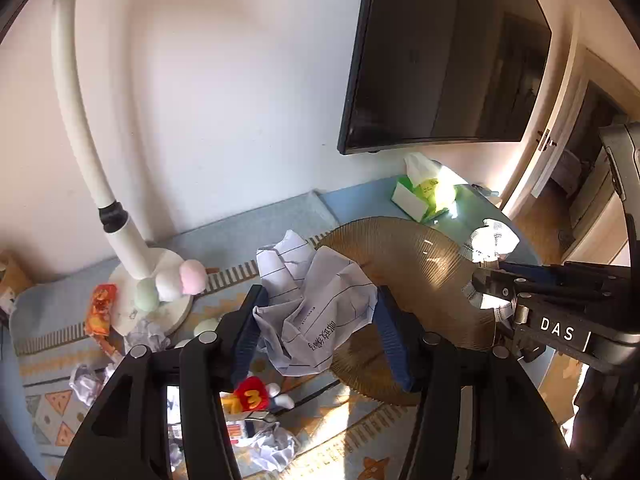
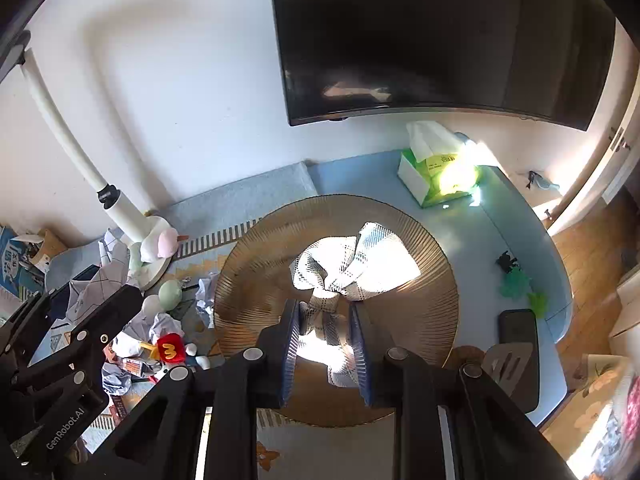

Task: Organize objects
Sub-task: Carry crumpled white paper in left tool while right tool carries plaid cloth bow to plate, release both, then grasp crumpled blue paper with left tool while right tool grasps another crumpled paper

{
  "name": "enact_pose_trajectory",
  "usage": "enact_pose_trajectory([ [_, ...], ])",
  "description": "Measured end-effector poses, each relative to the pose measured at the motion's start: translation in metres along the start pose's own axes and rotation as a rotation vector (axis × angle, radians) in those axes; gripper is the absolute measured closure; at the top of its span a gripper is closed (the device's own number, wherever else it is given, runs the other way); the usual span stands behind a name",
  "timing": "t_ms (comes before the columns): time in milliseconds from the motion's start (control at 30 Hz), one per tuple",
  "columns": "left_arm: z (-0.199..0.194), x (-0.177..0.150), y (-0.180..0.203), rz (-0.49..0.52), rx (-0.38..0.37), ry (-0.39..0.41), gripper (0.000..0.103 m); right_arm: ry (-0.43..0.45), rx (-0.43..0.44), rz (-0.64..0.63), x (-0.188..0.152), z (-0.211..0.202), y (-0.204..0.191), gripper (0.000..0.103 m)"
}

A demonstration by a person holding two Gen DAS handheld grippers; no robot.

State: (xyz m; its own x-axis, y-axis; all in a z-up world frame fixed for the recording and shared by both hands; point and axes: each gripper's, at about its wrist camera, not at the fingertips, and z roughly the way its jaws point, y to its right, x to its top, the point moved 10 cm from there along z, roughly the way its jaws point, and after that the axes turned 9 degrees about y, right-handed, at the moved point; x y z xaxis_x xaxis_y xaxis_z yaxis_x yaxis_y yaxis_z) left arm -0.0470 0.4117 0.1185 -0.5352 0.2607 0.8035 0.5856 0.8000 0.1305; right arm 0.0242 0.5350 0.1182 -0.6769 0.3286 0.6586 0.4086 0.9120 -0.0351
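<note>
The left claw point(image 1: 316, 320) pinches a crumpled lined paper point(image 1: 316, 308) above the littered bench point(image 2: 480, 240), likely lifting trash clear. The right claw point(image 2: 326, 344) clamps a checked cloth point(image 2: 352, 264) over the ribbed gold plate point(image 2: 248, 264). At one o'clock, farther off, sits the tissue box point(image 2: 432, 172).

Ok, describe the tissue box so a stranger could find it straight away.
Start at the big black wall-mounted screen. Directly below its lower edge, on the blue table beyond the round ribbed golden mat, stands the green-and-white cardboard tissue box. A white tissue sticks up from its top, and it is the only box-shaped thing at that end.
</note>
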Motion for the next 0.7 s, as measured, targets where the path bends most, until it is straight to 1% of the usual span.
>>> enact_pose_trajectory([
  [33,0.006,0.000,0.007,-0.006,-0.010,-0.004,0.047,-0.004,-0.003,0.004,-0.001,0.001,0.007,0.079],
  [67,0.012,0.000,0.013,-0.013,-0.021,-0.014,0.039,-0.010,0.003,0.005,-0.001,0.004,0.011,0.076],
  [100,0.018,-0.001,0.016,-0.024,-0.023,-0.025,0.023,-0.023,0.015,-0.001,-0.003,0.008,0.014,0.075],
  [133,0.022,-0.003,0.017,-0.039,-0.020,-0.030,0.019,-0.038,0.012,0.000,-0.006,0.012,0.019,0.071],
  [167,0.024,-0.006,0.017,-0.055,-0.019,-0.036,0.019,-0.051,-0.002,0.008,-0.010,0.015,0.026,0.066],
  [200,0.026,-0.009,0.016,-0.066,-0.018,-0.047,0.019,-0.062,-0.011,0.019,-0.013,0.019,0.032,0.065],
  [333,0.021,-0.022,0.004,-0.104,0.006,-0.074,0.019,-0.106,0.003,0.073,-0.025,0.029,0.047,0.064],
  [433,0.011,-0.040,-0.011,-0.137,0.035,-0.103,0.019,-0.122,0.031,0.091,-0.029,0.032,0.040,0.064],
  [500,0.002,-0.055,-0.023,-0.165,0.056,-0.121,0.019,-0.124,0.060,0.070,-0.028,0.034,0.026,0.062],
  [567,-0.010,-0.071,-0.038,-0.175,0.092,-0.134,0.019,-0.131,0.095,0.046,-0.031,0.035,0.004,0.054],
  [600,-0.018,-0.079,-0.047,-0.181,0.113,-0.138,0.019,-0.136,0.122,0.039,-0.033,0.034,-0.008,0.051],
  [633,-0.025,-0.087,-0.058,-0.192,0.133,-0.144,0.019,-0.141,0.150,0.030,-0.036,0.034,-0.023,0.046],
  [667,-0.033,-0.094,-0.071,-0.210,0.156,-0.151,0.019,-0.146,0.175,0.013,-0.040,0.033,-0.039,0.043],
  [700,-0.041,-0.102,-0.085,-0.232,0.182,-0.157,0.019,-0.154,0.199,-0.013,-0.045,0.032,-0.055,0.042],
])
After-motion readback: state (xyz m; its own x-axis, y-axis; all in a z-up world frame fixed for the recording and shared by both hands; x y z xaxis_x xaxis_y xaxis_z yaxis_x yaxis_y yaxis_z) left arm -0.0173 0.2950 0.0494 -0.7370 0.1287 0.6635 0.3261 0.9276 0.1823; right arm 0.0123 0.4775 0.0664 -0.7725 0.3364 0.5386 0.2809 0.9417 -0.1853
